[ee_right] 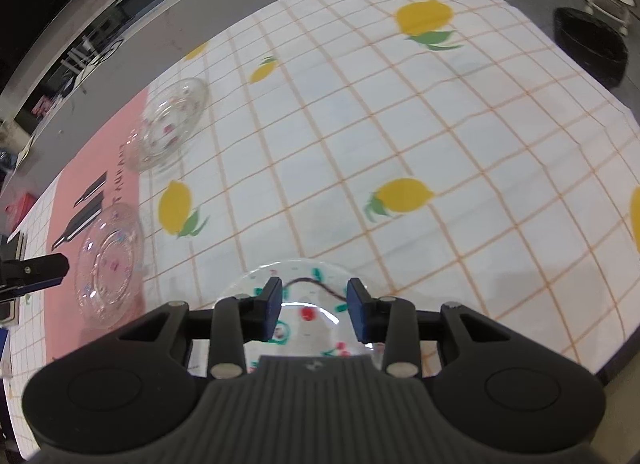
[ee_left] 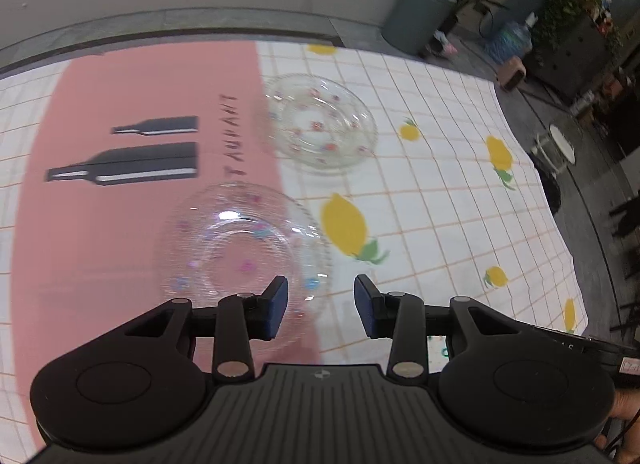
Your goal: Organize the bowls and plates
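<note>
Lemon-print tablecloth [ee_right: 400,136] carries three clear pieces: a glass bowl [ee_left: 320,124] at 12 o'clock in the left wrist view, a flat glass plate [ee_left: 240,244] just below it on the pink mat [ee_left: 120,224], and a cherry-print glass dish [ee_right: 304,304] at 6 o'clock in the right wrist view. Both claws stand apart and empty, left gripper [ee_left: 321,306] over the plate's near rim, right gripper [ee_right: 314,310] over the cherry dish, pads clear of the glass. I'd drop one pad inside and one outside a rim, then close slowly, since thin slick glass likely slips or tips.

Both wrist views steeply down, sharing tablecloth [ee_left: 440,204].
</note>
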`<state>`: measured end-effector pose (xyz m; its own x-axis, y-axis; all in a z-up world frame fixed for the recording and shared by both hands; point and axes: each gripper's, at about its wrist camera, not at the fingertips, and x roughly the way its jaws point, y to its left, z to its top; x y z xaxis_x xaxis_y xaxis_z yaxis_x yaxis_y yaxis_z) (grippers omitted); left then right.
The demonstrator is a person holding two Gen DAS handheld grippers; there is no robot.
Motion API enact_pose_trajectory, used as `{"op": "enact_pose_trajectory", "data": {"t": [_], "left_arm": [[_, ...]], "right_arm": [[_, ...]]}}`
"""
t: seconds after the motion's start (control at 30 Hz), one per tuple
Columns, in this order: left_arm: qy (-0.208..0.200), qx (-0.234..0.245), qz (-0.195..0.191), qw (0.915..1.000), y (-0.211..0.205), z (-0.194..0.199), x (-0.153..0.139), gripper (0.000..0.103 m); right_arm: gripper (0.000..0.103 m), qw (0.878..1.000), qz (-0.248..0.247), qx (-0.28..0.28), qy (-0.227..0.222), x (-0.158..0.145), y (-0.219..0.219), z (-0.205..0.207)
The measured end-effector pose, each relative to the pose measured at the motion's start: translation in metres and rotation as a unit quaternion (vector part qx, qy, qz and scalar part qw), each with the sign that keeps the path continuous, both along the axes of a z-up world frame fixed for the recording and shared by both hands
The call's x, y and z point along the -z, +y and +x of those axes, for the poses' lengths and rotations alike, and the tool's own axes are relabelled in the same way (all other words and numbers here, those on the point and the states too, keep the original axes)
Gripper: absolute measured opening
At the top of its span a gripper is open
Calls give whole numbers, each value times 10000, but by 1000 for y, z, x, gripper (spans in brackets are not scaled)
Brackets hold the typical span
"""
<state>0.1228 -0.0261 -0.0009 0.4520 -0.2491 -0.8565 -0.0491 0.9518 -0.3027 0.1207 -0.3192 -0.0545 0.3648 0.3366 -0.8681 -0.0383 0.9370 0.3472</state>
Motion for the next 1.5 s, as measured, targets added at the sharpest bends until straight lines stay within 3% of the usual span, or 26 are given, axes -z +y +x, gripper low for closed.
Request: {"op": "enact_pose_trajectory", "data": {"t": [0.3,0.63,1.13,1.5], "left_arm": [[-307,-456,-196,9983,55,-28,6,53],[-320,-846,-439,9949,93,-20,32,54],[-74,-968,-522,9939,94,-7,56,55],[172,-1087,-650,9918,99,-6,78,55]], "right_arm": [[39,9978,277,-592,-96,-10,42,7],[40,9946,276,-995,-57,-11,95,50],[41,9873,392,-1537,-23,14,163,76],[40,9884,460,-1447,44,30,167,81]]}}
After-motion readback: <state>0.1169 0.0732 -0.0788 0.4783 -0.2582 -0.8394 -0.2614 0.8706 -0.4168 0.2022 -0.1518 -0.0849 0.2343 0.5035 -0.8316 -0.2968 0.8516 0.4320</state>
